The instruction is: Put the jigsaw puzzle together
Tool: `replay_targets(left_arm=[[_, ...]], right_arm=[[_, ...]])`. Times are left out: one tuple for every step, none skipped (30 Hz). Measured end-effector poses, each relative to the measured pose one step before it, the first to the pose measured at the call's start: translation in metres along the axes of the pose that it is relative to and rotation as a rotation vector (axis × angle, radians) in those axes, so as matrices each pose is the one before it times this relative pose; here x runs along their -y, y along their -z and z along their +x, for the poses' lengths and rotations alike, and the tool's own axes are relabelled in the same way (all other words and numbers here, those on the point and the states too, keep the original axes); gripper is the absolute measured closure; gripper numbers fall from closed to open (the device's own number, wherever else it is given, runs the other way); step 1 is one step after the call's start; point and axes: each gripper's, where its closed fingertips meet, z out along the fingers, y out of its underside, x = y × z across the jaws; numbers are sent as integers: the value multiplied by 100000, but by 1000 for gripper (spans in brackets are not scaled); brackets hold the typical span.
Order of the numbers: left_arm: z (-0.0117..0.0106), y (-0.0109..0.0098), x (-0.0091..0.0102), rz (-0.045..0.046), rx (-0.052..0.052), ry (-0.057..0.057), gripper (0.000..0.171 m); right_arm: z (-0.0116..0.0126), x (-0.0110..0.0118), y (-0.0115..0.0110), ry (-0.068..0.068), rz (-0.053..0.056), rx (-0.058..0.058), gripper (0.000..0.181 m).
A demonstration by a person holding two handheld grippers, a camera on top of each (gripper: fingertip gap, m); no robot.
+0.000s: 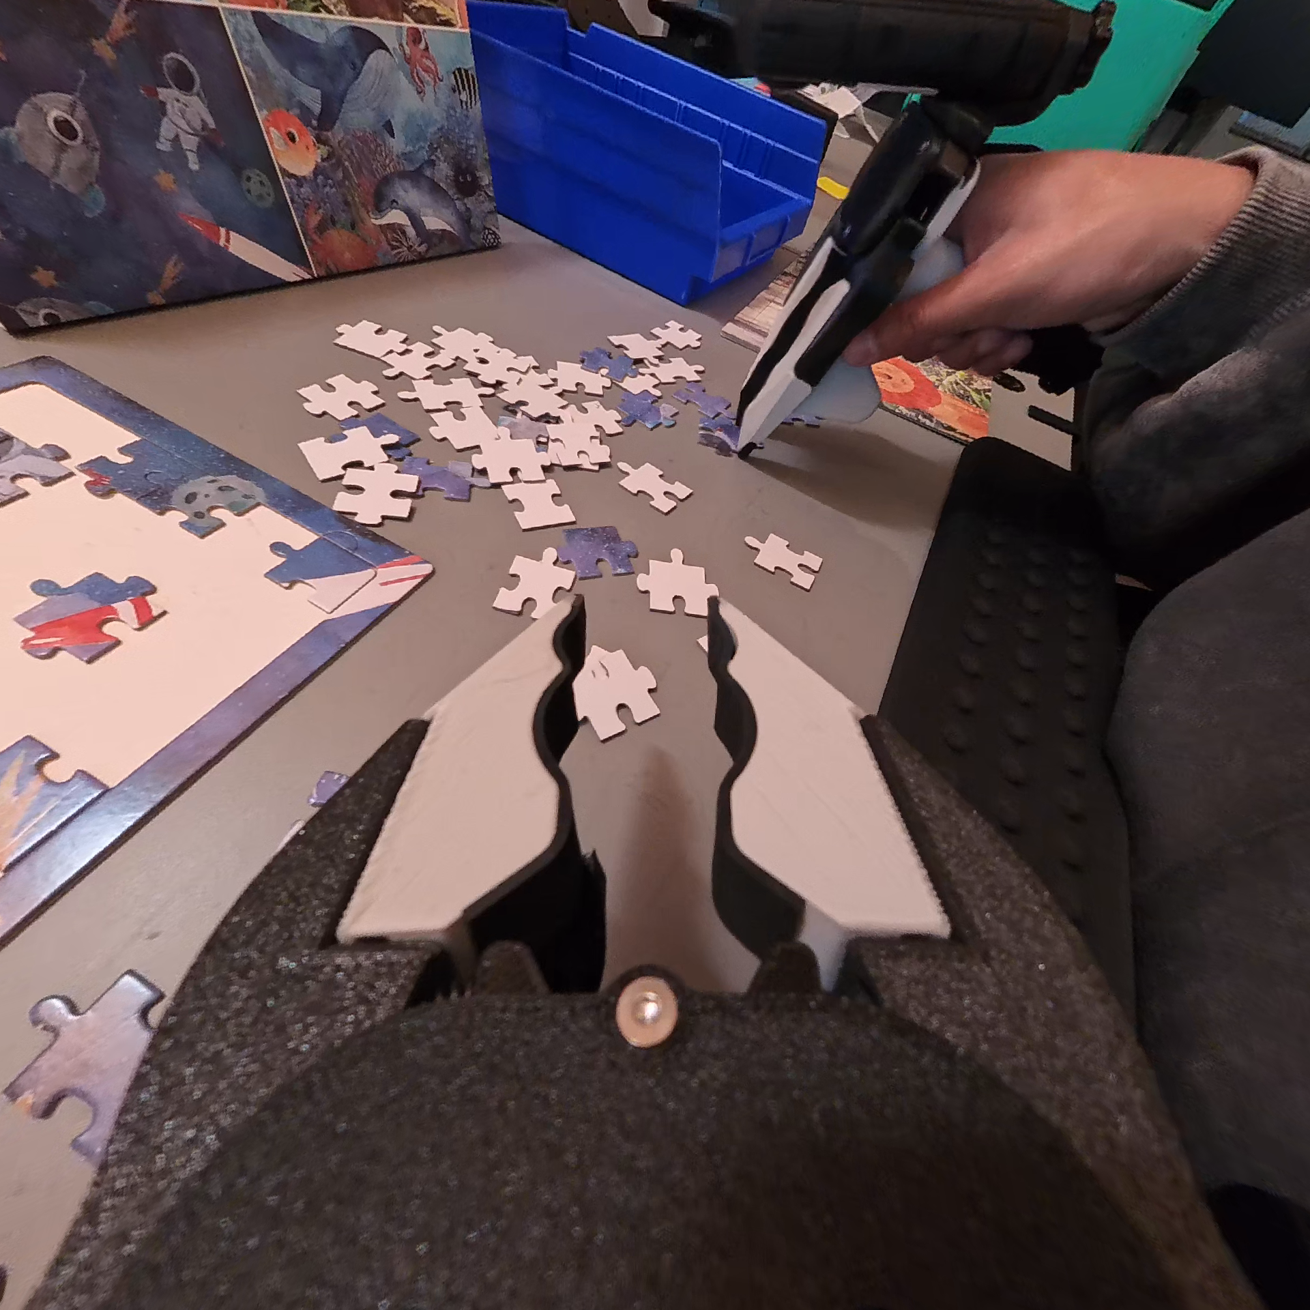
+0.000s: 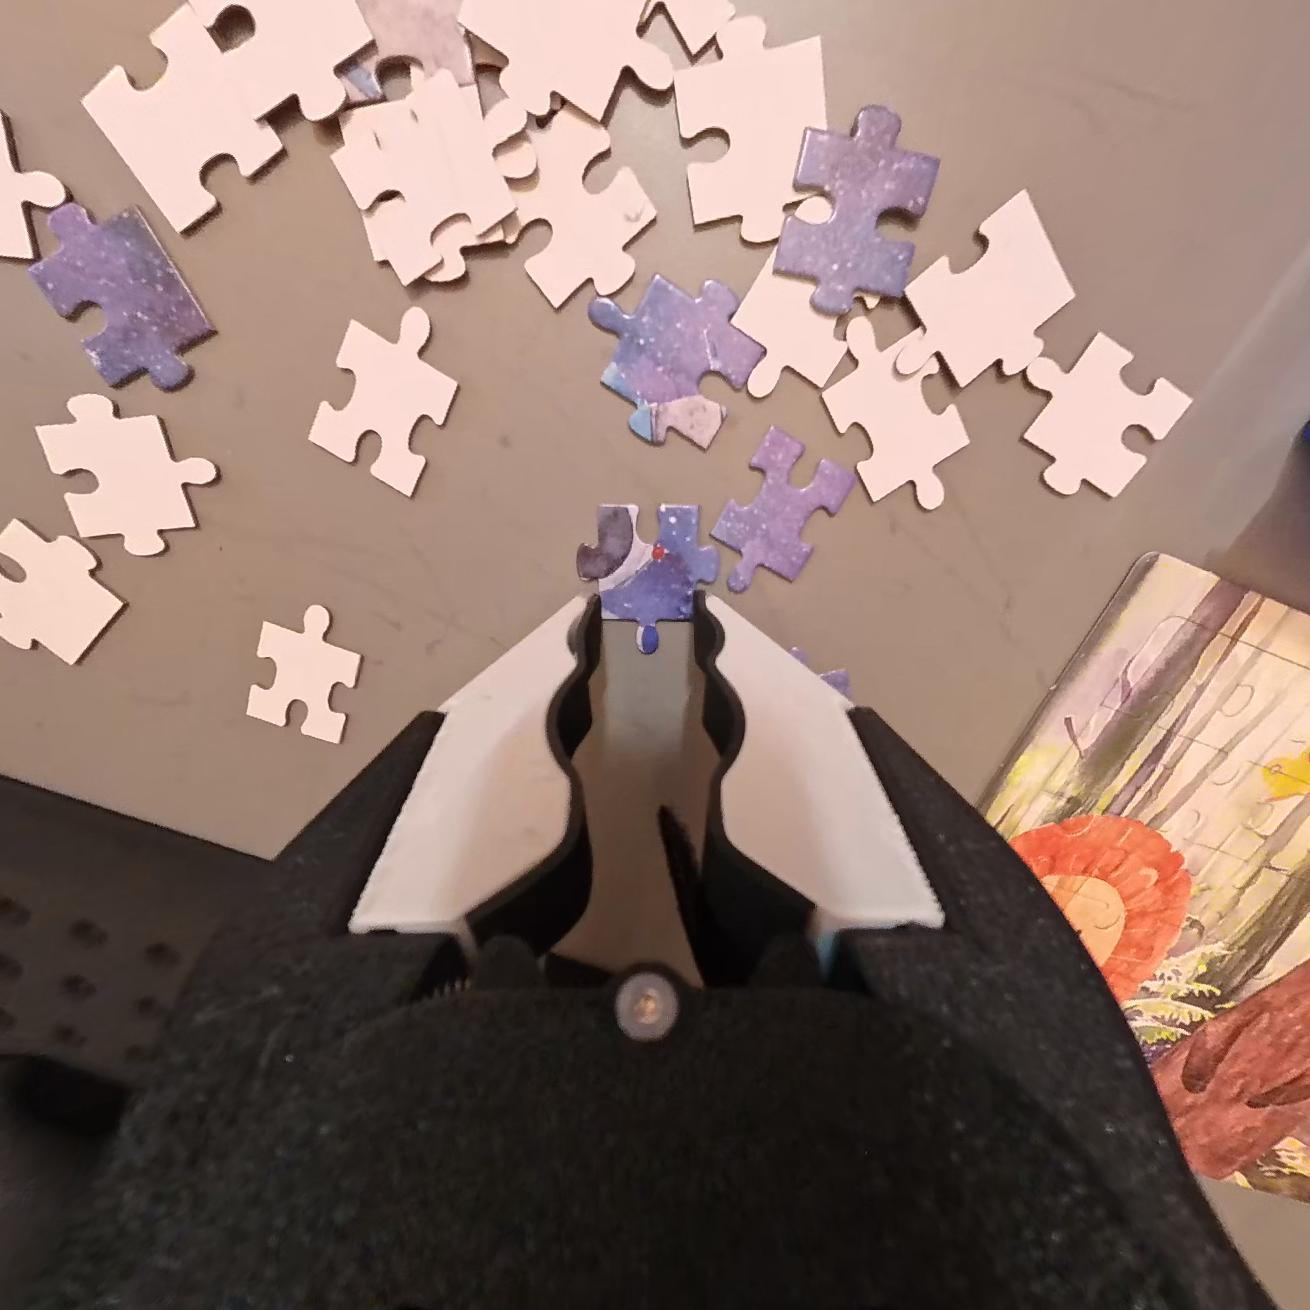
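A blue-bordered puzzle tray (image 1: pixel 340 638) lies at the left with a few coloured pieces set in it and a loose red-and-blue piece (image 1: pixel 88 613) on its white floor. A pile of loose pieces (image 1: pixel 496 418), mostly white side up, is spread over the grey table; it also shows in the right wrist view (image 2: pixel 425 177). My left gripper (image 1: pixel 645 606) is open and empty above a white piece (image 1: pixel 613 691). My right gripper (image 2: pixel 646 602) is shut on a blue starry piece (image 2: pixel 648 567) at the table surface, by the pile's right edge. Its tip also shows in the left wrist view (image 1: pixel 744 443).
The puzzle box (image 1: pixel 213 142) with space and sea pictures stands at the back left, with a blue plastic bin (image 1: pixel 638 156) beside it. A finished forest puzzle board (image 2: pixel 1169 780) lies at the right. A black dimpled armrest (image 1: pixel 1006 673) borders the table's right edge. There is about 25 centimetres between the tips of the two grippers.
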Motion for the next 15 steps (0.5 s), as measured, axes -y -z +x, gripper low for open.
replay_targets(left_arm=[[-18, 25, 45, 258, 72, 62, 138], [-42, 42, 53, 348, 160, 155, 138], [-48, 38, 40, 293, 189, 270, 138], [-57, 28, 39, 201, 115, 317, 138], [-40, 38, 33, 207, 84, 278, 138], [-35, 21, 38, 228, 100, 209, 138], [-63, 21, 32, 157, 239, 194, 138], [-88, 28, 24, 123, 463, 183, 138], [-118, 23, 28, 127, 617, 170, 138], [-123, 35, 31, 164, 607, 265, 138], [-128, 75, 61, 316, 570, 396, 138], [-175, 115, 120, 615, 779, 489, 138], [-240, 173, 194, 1055, 1063, 667, 138], [-308, 275, 260, 1479, 1274, 1044, 138], [-412, 387, 333, 1871, 1534, 1552, 138]], right_arm=[[21, -26, 91, 47, 539, -143, 155], [-18, 58, 203, 236, 919, -209, 155], [-95, 184, 349, 56, 1552, -61, 155], [-230, 277, 436, 428, 1752, 544, 155], [-312, 438, 526, 778, 2154, 610, 155], [-309, 614, 556, 885, 2552, 324, 155], [-382, 814, 556, 1378, 2779, 523, 155], [-470, 1084, 518, 1678, 3270, 733, 155], [-544, 1385, 453, 1913, 3746, 826, 155], [-648, 1588, 362, 2608, 3963, 856, 155], [-836, 1619, 238, 2969, 3274, 1189, 155], [-943, 1696, 147, 3793, 3041, 1025, 155], [-1038, 1733, 28, 4517, 2884, 900, 155], [-1100, 1666, -70, 4622, 2256, 1100, 155], [-1163, 1551, -148, 4728, 1812, 1317, 155]])
